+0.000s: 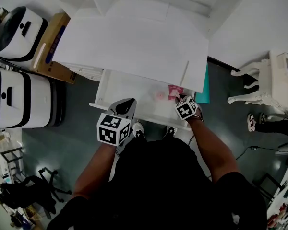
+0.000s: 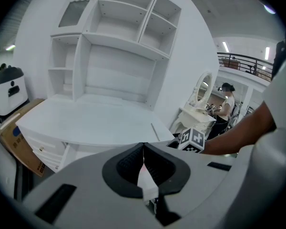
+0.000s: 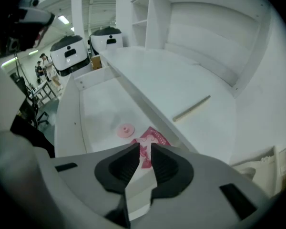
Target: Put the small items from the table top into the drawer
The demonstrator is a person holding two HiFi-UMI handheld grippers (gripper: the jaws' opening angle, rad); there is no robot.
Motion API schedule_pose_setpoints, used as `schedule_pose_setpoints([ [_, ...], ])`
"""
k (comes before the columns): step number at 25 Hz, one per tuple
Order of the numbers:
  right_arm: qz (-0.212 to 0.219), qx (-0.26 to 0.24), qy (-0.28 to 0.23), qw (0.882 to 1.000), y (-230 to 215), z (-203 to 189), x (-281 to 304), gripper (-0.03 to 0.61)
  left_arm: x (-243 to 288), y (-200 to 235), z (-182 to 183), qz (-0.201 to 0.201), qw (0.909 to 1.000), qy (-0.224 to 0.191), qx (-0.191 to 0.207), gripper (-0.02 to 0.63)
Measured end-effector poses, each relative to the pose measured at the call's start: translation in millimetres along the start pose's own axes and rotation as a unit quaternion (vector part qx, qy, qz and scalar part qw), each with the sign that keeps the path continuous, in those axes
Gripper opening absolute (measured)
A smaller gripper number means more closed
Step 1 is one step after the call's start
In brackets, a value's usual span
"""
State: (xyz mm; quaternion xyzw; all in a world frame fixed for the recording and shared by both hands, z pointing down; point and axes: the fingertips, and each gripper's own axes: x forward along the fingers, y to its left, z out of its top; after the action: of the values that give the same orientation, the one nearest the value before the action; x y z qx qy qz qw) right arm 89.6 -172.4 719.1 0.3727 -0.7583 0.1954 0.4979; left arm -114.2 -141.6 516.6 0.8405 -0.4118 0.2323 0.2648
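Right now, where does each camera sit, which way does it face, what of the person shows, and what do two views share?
Head view: on the head, facing steeply down at the open drawer; arms, left gripper and right gripper show.
Left gripper view: on that gripper, facing the shelves; its shut jaws and the right forearm show.
Right gripper view: on that gripper, facing into the drawer; its parted jaws show.
Shared: head and right gripper views show the pink packet.

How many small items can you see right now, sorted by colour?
Pink: 2, a round disc and a packet, both in the open drawer.
Pale tan: 1, a thin stick lying on the table top.
Total: 3.
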Motion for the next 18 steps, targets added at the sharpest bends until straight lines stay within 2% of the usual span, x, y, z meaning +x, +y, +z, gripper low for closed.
schedule_pose_setpoints([
  [4, 0.020, 0.085, -0.061, 0.994, 1, 22, -43, 0.066, 0, -3, 3, -0.008, 0.9999, -0.005, 0.006, 0.011],
  [9, 0.068, 0.190, -0.159, 0.966, 1, 54, -101, 0.065, 3, -8, 7, -0.020, 0.9997, -0.007, 0.015, 0.011],
  [12, 0.076, 0.207, -0.206, 0.953, 1, 69, -136, 0.064, 5, -12, 13, -0.030, 0.9993, -0.010, 0.022, 0.011],
  [18, 0.090, 0.208, -0.290, 0.930, 6, 87, -203, 0.061, 3, -27, 31, -0.049, 0.9978, -0.023, 0.040, 0.011],
])
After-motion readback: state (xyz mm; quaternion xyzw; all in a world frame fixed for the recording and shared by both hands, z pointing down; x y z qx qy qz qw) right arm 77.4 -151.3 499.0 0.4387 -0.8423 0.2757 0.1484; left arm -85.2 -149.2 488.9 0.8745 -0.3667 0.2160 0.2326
